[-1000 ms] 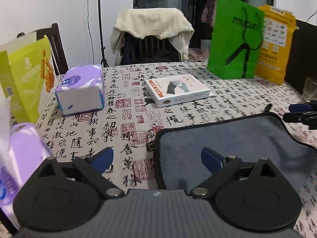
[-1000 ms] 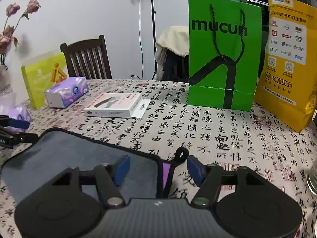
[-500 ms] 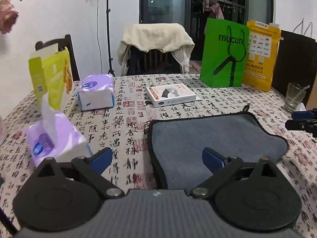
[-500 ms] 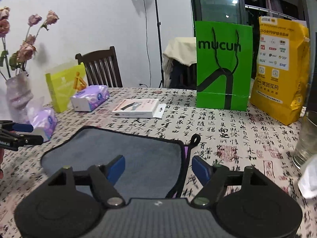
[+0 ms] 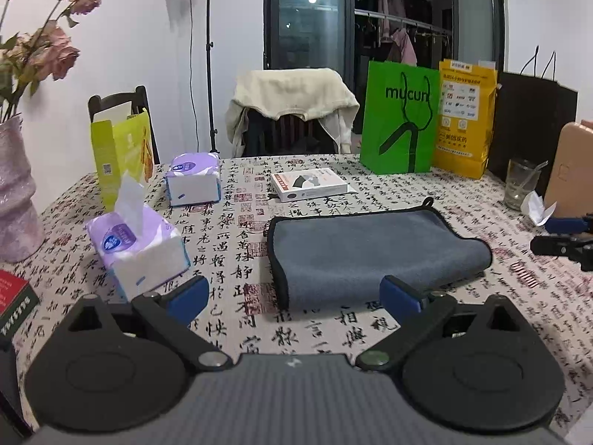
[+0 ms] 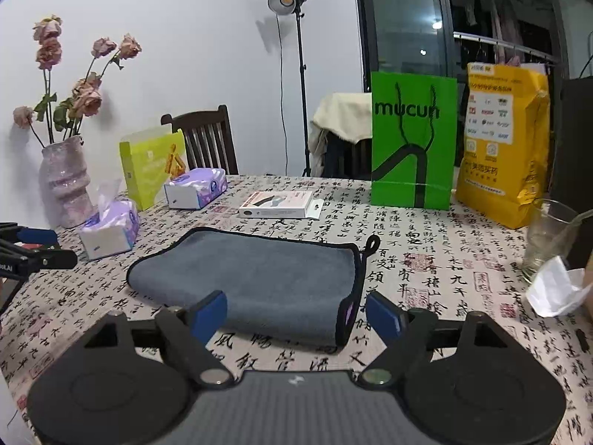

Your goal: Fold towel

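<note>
A grey towel (image 5: 370,256) with black trim lies folded flat on the calligraphy-print tablecloth; it also shows in the right wrist view (image 6: 252,278), with its hanging loop at the far right corner. My left gripper (image 5: 294,296) is open and empty, held back above the towel's near edge. My right gripper (image 6: 296,315) is open and empty, just short of the towel's near right corner. Each gripper shows at the edge of the other's view: the right one (image 5: 563,235) and the left one (image 6: 33,248).
Two tissue packs (image 5: 137,244) (image 5: 192,178), a yellow-green box (image 5: 122,152), a white flat box (image 5: 309,183), a green bag (image 5: 400,118), a yellow bag (image 5: 465,115), a glass (image 6: 548,237) with crumpled paper (image 6: 556,289), and a vase (image 6: 65,181) stand around the towel.
Both grippers have pulled back and risen away from the towel, which now lies farther off, folded on the table. Both stay open.
</note>
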Tool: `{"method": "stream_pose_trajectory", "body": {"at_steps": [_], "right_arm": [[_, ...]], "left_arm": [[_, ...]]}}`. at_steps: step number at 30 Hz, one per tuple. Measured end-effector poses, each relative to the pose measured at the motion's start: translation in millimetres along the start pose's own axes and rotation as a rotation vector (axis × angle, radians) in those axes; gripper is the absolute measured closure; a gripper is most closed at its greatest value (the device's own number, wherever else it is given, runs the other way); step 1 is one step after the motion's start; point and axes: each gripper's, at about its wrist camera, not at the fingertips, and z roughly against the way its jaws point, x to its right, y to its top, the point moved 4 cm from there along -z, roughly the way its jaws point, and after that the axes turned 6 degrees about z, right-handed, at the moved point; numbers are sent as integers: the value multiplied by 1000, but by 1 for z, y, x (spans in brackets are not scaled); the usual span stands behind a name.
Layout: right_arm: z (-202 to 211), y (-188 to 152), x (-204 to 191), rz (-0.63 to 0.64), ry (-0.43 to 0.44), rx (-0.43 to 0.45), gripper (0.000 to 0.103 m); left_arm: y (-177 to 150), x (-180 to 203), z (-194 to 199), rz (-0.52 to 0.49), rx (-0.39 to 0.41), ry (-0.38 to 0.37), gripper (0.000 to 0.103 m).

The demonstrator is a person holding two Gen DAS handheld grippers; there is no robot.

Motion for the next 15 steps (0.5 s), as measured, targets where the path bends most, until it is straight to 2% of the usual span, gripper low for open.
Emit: {"method": "stream_pose_trajectory", "body": {"at_steps": [15], "right_arm": [[64,-37,-34,-12,-13,42,17]], "left_arm": [[-42,16,62,-30,35,-1,0]]}}
